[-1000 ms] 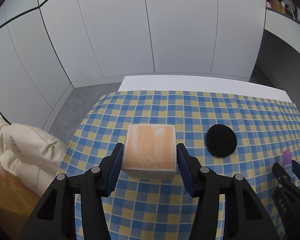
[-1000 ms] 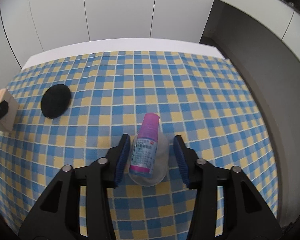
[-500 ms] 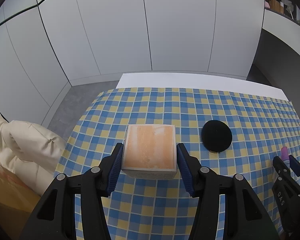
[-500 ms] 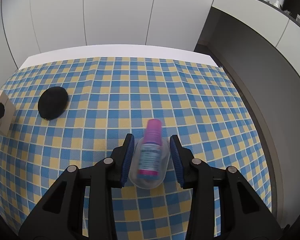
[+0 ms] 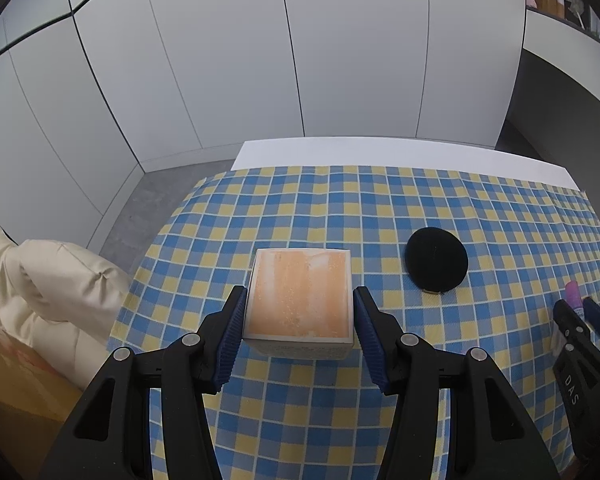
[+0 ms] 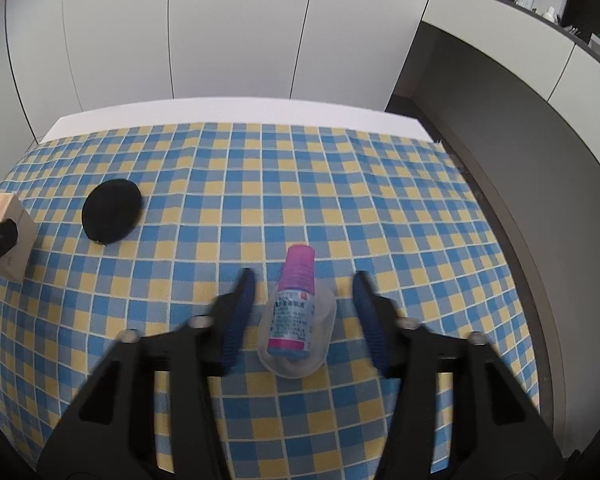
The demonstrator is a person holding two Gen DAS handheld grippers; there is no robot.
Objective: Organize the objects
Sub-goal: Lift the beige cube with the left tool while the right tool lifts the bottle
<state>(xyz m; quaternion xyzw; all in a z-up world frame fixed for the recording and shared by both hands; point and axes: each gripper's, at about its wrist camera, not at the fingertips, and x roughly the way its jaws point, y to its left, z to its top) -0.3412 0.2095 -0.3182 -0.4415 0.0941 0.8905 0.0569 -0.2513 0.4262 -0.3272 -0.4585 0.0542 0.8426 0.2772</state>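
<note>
**Tablecloth** point(image 5: 380, 208): blue-and-yellow check, laid over a white table point(image 5: 380, 152) whose bare far strip shows. All the items below lie on it.

**Cushion** point(image 5: 52, 280): cream, off the table's left edge. Not part of the work.

**Box** point(image 5: 300, 304): square, with an orange-stained top and pale sides, at the near left of the cloth. The left gripper point(image 5: 299, 292) has it clamped, a blue pad pressed flat on each side wall. Whether it is lifted clear of the cloth cannot be told.
- Risk: the pads sit on the near part of the walls, so a quick lift could let the far end swing down or slip.

**Black disc** point(image 5: 436, 260): flat and round, between the box and the bottle, touching neither.
- Risk: a low carry of the box to the right could drag it.

**Clear cup** point(image 6: 324, 340): shallow and transparent, at the near right, holding the bottle's base.

**Bottle** point(image 6: 294, 300): small, with a pink cap and a printed label, standing in the cup. The right gripper point(image 6: 304, 276) straddles it with its jaws closing, and a gap is visible on each side.
- Risk: the left gap looks narrower, so one pad would likely land first and tip the bottle, or the pads could pinch the cup instead.

**Pose**: both grippers angle steeply down and forward, side by side and well apart.
</note>
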